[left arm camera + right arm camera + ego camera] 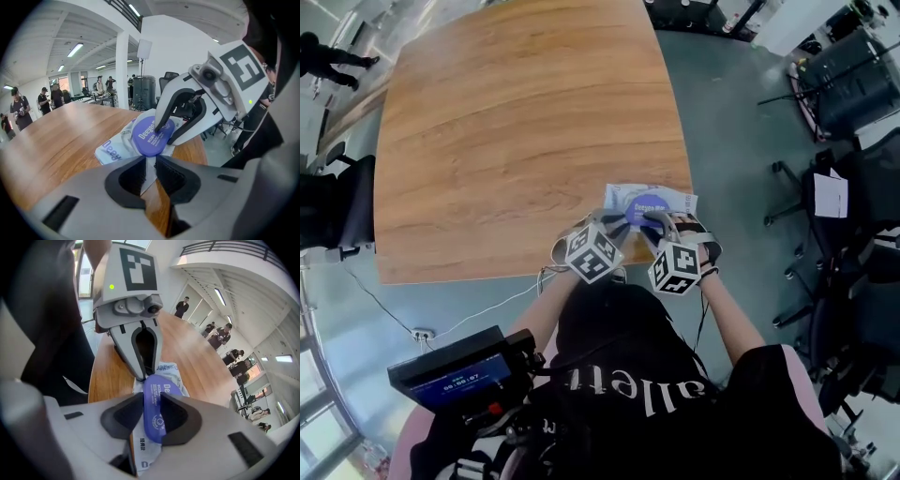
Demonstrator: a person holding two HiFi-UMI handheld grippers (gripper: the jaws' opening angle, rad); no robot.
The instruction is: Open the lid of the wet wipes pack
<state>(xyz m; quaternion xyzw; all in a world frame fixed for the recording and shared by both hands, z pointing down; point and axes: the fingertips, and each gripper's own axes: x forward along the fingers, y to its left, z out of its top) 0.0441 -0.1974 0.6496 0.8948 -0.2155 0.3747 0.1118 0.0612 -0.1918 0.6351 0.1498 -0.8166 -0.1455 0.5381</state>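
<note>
The wet wipes pack (pixel 649 201), white with a purple oval lid (pixel 151 136), lies at the near edge of the wooden table (pixel 525 131). My left gripper (pixel 149 169) is shut on the pack's thin white end flap; its marker cube (pixel 592 251) shows in the head view. My right gripper (pixel 152 414) comes down from the right with its jaws parted around the purple lid (pixel 153 408), which fills the gap between the pads. In the left gripper view one of its fingertips (pixel 158 127) rests on the lid's top, which lies flat on the pack.
The pack sits close to the table's near edge and right corner. Office chairs (pixel 853 225) stand on the grey floor to the right. A screen device (pixel 459 373) hangs at the person's left side. Several people (pixel 18 108) stand beyond the table's far end.
</note>
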